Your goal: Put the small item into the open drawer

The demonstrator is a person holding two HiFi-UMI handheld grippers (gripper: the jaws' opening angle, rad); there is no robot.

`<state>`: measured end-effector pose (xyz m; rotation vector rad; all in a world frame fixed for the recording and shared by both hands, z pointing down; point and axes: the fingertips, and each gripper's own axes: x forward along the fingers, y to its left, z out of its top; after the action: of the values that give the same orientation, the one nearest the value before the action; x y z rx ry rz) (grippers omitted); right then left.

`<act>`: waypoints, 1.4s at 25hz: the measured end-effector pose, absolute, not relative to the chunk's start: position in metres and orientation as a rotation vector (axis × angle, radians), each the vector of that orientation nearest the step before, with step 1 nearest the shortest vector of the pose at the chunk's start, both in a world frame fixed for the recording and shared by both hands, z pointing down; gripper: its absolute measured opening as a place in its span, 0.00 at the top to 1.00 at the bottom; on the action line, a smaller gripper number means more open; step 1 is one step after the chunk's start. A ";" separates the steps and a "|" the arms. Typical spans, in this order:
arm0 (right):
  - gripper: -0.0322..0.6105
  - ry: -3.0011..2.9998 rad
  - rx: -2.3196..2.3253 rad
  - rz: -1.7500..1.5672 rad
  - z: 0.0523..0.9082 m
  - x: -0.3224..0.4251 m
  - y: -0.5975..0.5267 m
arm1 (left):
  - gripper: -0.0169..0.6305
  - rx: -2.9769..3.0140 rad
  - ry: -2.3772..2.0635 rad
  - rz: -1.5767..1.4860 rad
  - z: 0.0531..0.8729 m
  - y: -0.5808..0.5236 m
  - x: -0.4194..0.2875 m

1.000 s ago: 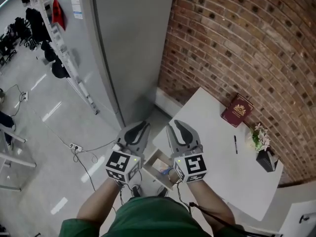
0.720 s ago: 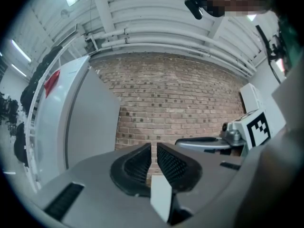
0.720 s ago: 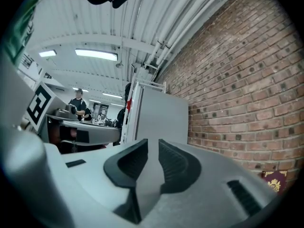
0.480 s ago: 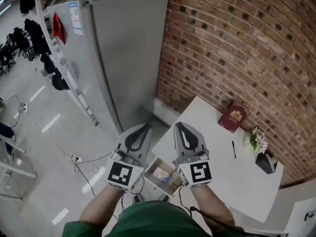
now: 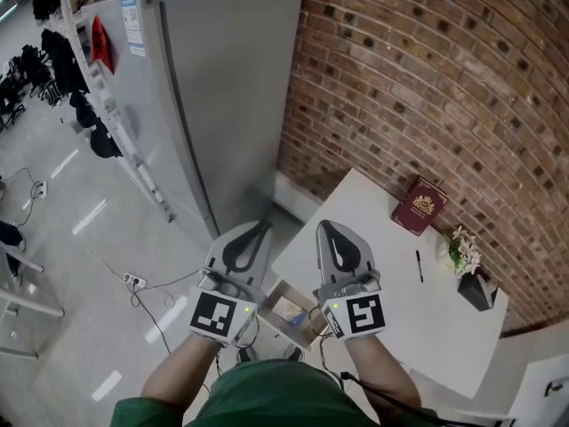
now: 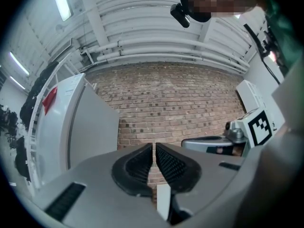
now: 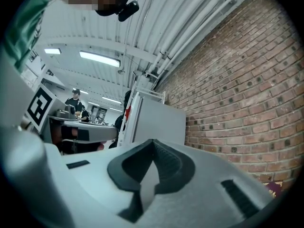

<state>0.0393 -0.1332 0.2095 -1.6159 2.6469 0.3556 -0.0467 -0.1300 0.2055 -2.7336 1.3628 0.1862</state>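
Observation:
I hold both grippers up side by side, pointing away from me at the brick wall. The left gripper (image 5: pixel 259 229) (image 6: pixel 154 150) is shut, with only a hairline slit between its ribbed pads and nothing in it. The right gripper (image 5: pixel 325 229) (image 7: pixel 153 145) is shut too and empty. Below and between them the open drawer (image 5: pixel 275 294) of the white table (image 5: pixel 418 310) shows, with small things lying in it that I cannot make out. A black pen (image 5: pixel 419 266) lies on the tabletop.
A dark red booklet (image 5: pixel 420 205) lies at the table's far edge by the brick wall (image 5: pixel 444 78). A small flower pot (image 5: pixel 468 269) stands at the right end. A tall grey cabinet (image 5: pixel 222 96) stands to the left, with cables (image 5: pixel 147 283) on the floor.
The right gripper's jaws have closed from a visible gap to shut. Both grippers have tilted slightly further up and forward; the drawer stays below them.

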 end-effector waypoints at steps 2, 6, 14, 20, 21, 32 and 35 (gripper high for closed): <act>0.94 2.651 -1.618 0.368 0.210 0.039 -0.132 | 0.94 -2.736 1.371 0.184 0.207 -0.130 -0.047; 0.95 2.660 -1.622 0.373 0.213 0.039 -0.130 | 0.94 -2.737 1.377 0.173 0.211 -0.129 -0.046; 0.95 2.662 -1.615 0.380 0.213 0.042 -0.127 | 0.94 -2.741 1.378 0.164 0.214 -0.126 -0.043; 0.95 2.671 -1.606 0.383 0.214 0.043 -0.126 | 0.94 -2.741 1.381 0.156 0.215 -0.126 -0.040; 0.95 2.672 -1.604 0.384 0.214 0.043 -0.126 | 0.94 -2.741 1.380 0.154 0.216 -0.126 -0.039; 0.95 2.678 -1.588 0.392 0.215 0.046 -0.124 | 0.94 -2.739 1.368 0.142 0.216 -0.125 -0.032; 0.95 2.683 -1.582 0.396 0.214 0.045 -0.123 | 0.94 -2.740 1.372 0.140 0.216 -0.124 -0.032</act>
<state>0.0454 -0.1232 0.2143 -1.5824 2.6828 0.3957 -0.0324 -0.1243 0.2162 -2.7400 1.3721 0.1400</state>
